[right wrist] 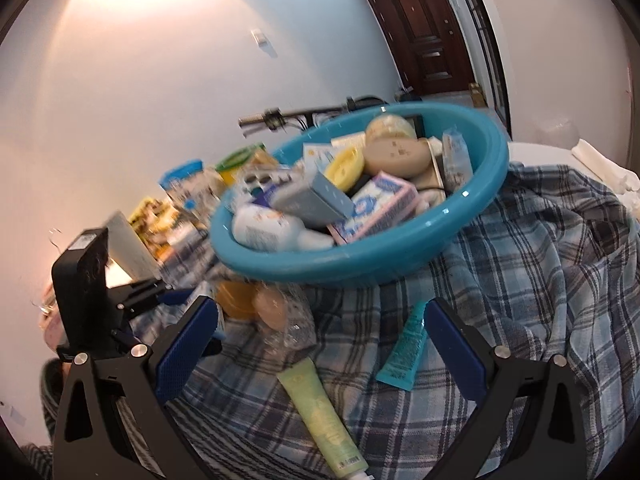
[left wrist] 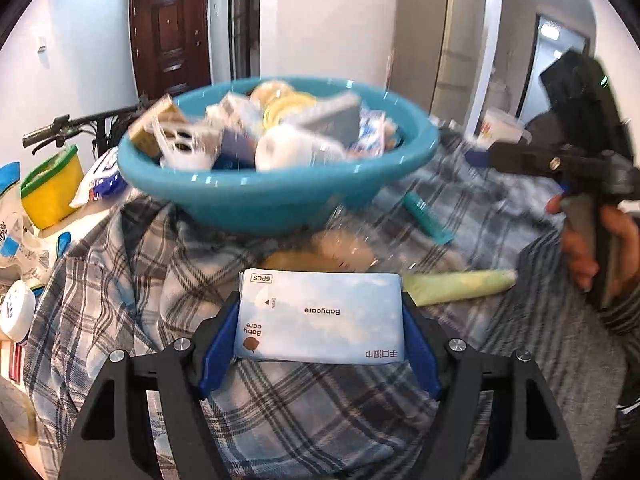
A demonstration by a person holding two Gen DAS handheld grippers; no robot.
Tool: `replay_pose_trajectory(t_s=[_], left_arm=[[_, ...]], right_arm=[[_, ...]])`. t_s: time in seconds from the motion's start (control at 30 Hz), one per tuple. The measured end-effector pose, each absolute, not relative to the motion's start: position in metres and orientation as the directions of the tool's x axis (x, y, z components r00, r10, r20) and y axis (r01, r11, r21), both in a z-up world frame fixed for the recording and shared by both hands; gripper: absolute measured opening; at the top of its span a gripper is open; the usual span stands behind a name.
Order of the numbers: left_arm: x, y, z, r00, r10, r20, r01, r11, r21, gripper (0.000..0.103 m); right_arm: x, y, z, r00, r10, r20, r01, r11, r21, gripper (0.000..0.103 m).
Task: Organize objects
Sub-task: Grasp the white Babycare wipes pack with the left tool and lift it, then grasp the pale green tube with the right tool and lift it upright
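Note:
My left gripper (left wrist: 320, 320) is shut on a light blue Babycare wipes pack (left wrist: 320, 316) and holds it above the plaid cloth (left wrist: 304, 408), in front of the teal basin (left wrist: 276, 196). The basin is piled with boxes, jars and bottles and also shows in the right wrist view (right wrist: 360, 256). My right gripper (right wrist: 320, 344) is open and empty above the cloth. Between its fingers lie a pale green tube (right wrist: 320, 408), a teal tube (right wrist: 404, 352) and a clear wrapped item (right wrist: 276, 312). The left gripper's body (right wrist: 88, 288) shows at the left.
Packets, a yellow pouch (left wrist: 50, 192) and a white jar (left wrist: 16, 308) crowd the table's left side. A bicycle handlebar (left wrist: 68, 128) stands behind the basin. The right hand and its gripper (left wrist: 592, 200) are at the right. The green tube (left wrist: 460, 286) and teal tube (left wrist: 426, 218) lie on the cloth.

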State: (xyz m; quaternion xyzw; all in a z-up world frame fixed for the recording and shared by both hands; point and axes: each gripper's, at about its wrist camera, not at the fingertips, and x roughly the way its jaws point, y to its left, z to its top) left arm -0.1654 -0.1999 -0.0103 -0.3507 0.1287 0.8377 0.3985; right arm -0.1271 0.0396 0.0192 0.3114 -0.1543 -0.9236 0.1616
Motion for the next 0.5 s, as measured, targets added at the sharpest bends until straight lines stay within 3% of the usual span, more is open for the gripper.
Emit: replay_pose_trajectory(t_s=[0.13,0.23,0.3,0.33,0.4,0.47,0.5], left_arm=[[-0.154,-0.211,0.006,-0.431,0.657,-0.618,-0.779,-0.617,-0.112,0.076],[-0.148,-0.22,0.022,-0.452,0.721,-0.525,-0.783,-0.603,-0.153,0.076],[-0.144,-0.224,0.032,-0.484,0.75,-0.452,-0.778,-0.605,-0.17,0.076],[-0.142,-0.225,0.036,-0.499,0.754,-0.426,-0.774,-0.609,-0.172,0.076],[-0.14,-0.229,0.041,-0.525,0.761,-0.381,-0.767,-0.617,-0.176,0.076],[-0.139,-0.231,0.045,-0.523,0.776,-0.352,-0.773,-0.606,-0.188,0.076],[-0.139,-0.232,0.046,-0.525,0.779,-0.343,-0.774,-0.604,-0.19,0.076]], right_arm=[[-0.124,0.033,0.024,-0.748,-0.437,-0.5,0.259,-0.885,0.387,0.103],[-0.12,0.04,0.029,-0.745,-0.513,-0.426,0.312,-0.833,0.457,0.103],[-0.119,0.042,0.031,-0.761,-0.49,-0.424,0.296,-0.845,0.446,0.1],[-0.119,0.042,0.031,-0.767,-0.474,-0.433,0.288,-0.857,0.428,0.096],[-0.12,0.039,0.033,-0.76,-0.462,-0.457,0.299,-0.873,0.386,0.062],[-0.121,0.033,0.037,-0.746,-0.437,-0.502,0.31,-0.896,0.318,0.051],[-0.122,0.028,0.038,-0.73,-0.42,-0.539,0.322,-0.907,0.27,0.05]])
